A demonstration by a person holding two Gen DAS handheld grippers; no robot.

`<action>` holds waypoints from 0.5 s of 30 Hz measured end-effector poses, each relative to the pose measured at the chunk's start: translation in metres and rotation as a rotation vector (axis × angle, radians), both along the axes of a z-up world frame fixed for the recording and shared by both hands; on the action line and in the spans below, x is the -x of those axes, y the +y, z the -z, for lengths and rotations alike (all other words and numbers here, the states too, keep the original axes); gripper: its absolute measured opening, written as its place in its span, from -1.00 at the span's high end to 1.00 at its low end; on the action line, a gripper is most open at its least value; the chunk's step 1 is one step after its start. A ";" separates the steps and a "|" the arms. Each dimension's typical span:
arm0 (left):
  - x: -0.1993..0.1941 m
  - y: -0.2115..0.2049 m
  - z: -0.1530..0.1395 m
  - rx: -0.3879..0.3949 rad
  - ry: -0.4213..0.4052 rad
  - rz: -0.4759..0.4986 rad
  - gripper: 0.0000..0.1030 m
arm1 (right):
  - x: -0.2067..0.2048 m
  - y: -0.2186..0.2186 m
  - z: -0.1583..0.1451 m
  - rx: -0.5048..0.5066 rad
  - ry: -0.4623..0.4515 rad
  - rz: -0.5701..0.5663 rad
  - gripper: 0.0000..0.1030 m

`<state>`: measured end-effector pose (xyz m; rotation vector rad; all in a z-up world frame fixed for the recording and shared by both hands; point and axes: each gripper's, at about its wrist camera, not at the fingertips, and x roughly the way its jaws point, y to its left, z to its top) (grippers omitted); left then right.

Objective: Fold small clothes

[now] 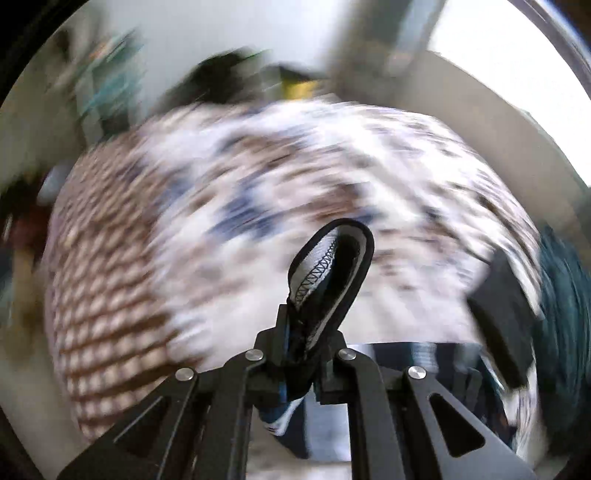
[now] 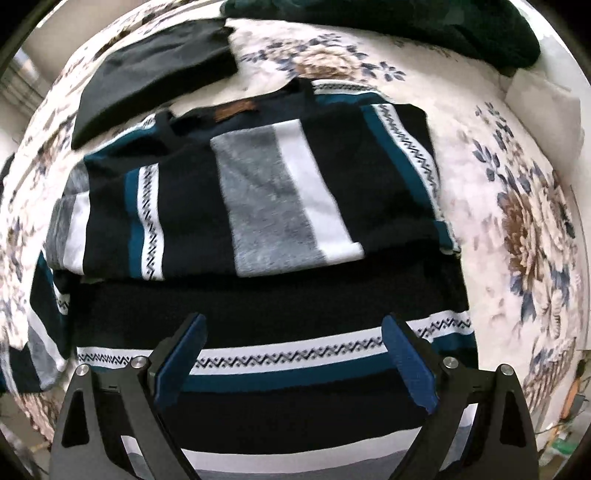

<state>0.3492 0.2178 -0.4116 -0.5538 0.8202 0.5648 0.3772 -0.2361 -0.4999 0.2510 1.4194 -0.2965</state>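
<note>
Left wrist view, left tongs: pressed together, pinching a fold of the striped sweater.
Left wrist view, where the cloth is: a loop of the sweater's edge sticks up out of the tongs' tips, and more of it hangs down under them.
Left wrist view, how the cloth looks: a black rim, white inside, with a black zigzag stitch line; a bit of teal and white shows below.
Left wrist view, behind: the flowered bed cover is very blurred, white with brown and blue spots, and brown checks on its left side.

Right wrist view, right tongs: spread wide, with blue pads on black arms, pinching nothing.
Right wrist view, where the sweater is: it lies flat on the bed, right under the tongs and reaching away from them; a white zigzag band runs between the two pads.
Right wrist view, how the sweater looks: soft and fuzzy knit with black, grey, white and teal stripes, and a small brown tag at the neck.
Right wrist view, near it: a plain dark folded cloth lies just past the sweater, and a dark green fuzzy cloth lies at the far edge.
Right wrist view, bed cover: pale, with big brown and blue flowers.
</note>
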 end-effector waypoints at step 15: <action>-0.113 -0.425 0.023 -0.071 0.058 1.026 0.84 | 0.059 -0.163 0.005 0.013 0.012 0.265 -0.89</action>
